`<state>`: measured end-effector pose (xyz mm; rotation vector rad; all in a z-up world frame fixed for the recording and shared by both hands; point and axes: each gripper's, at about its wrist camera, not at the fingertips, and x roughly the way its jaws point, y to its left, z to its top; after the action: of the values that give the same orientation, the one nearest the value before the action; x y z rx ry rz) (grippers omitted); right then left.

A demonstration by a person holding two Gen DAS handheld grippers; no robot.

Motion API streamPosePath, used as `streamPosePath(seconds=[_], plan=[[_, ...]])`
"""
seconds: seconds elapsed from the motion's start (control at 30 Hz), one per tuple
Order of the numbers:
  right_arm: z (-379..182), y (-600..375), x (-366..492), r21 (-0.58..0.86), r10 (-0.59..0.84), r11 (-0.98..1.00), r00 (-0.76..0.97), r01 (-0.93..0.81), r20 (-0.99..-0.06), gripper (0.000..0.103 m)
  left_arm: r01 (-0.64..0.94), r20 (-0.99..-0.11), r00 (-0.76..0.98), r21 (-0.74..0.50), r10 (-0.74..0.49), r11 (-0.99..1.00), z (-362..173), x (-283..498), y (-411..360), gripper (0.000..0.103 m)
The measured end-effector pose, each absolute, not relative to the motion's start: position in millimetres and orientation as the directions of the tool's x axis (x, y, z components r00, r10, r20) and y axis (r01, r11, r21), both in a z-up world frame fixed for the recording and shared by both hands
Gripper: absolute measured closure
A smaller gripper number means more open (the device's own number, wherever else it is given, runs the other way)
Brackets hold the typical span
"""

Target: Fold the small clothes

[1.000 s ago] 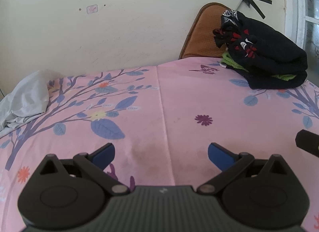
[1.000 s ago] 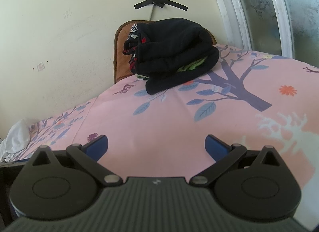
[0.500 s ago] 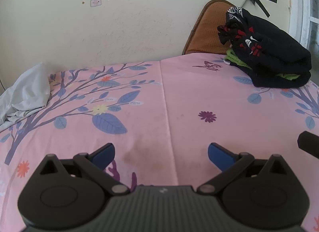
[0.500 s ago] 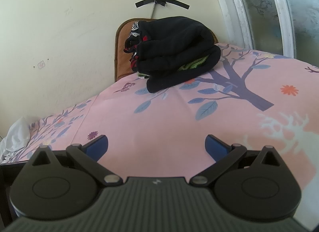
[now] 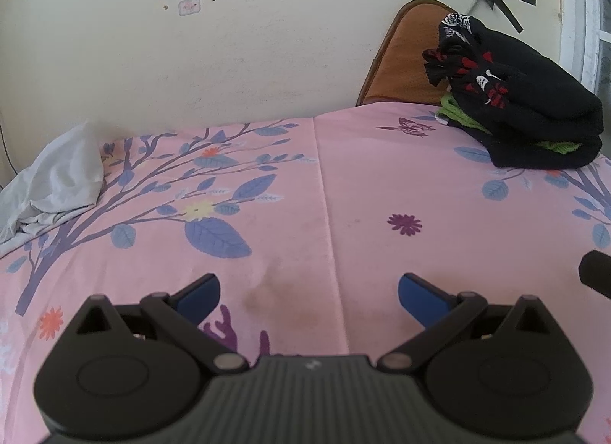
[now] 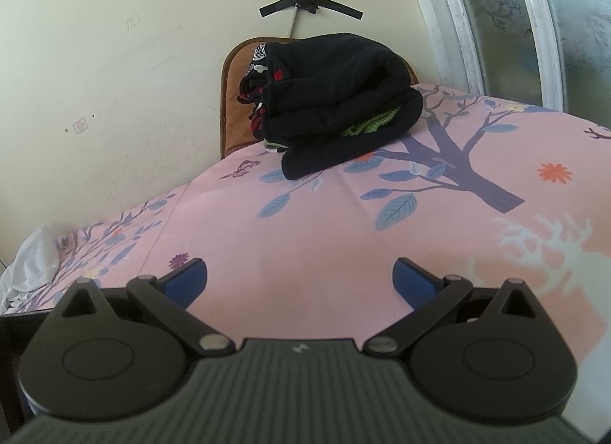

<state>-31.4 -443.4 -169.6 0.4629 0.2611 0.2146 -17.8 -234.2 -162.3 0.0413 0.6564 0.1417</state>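
Both my left hand-held gripper (image 5: 308, 293) and right hand-held gripper (image 6: 299, 277) hang spread wide and empty over the pink floral sheet (image 5: 382, 176). The folded dark clothes stack (image 6: 336, 100) sits far back by the wall; a crumpled white garment (image 5: 57, 184) lies at the left edge.

A stack of folded dark clothes (image 5: 534, 115), black with red-and-white patterned edges and a green layer showing between folds, sits at the bed's far right corner against the wall, while a crumpled pale grey garment (image 5: 57, 184) lies unfolded at the far left edge.
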Motion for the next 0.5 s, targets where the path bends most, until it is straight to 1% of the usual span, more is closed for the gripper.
streamPosePath(seconds=[0.5], plan=[[-170.0, -445.6, -31.5, 0.479, 0.265, 0.865, 0.946, -0.148, -0.186, 0.000, -0.116, -0.603, 0.783, 0.095, 0.150, 0.989, -162.7, -17.8, -235.3, 0.000]])
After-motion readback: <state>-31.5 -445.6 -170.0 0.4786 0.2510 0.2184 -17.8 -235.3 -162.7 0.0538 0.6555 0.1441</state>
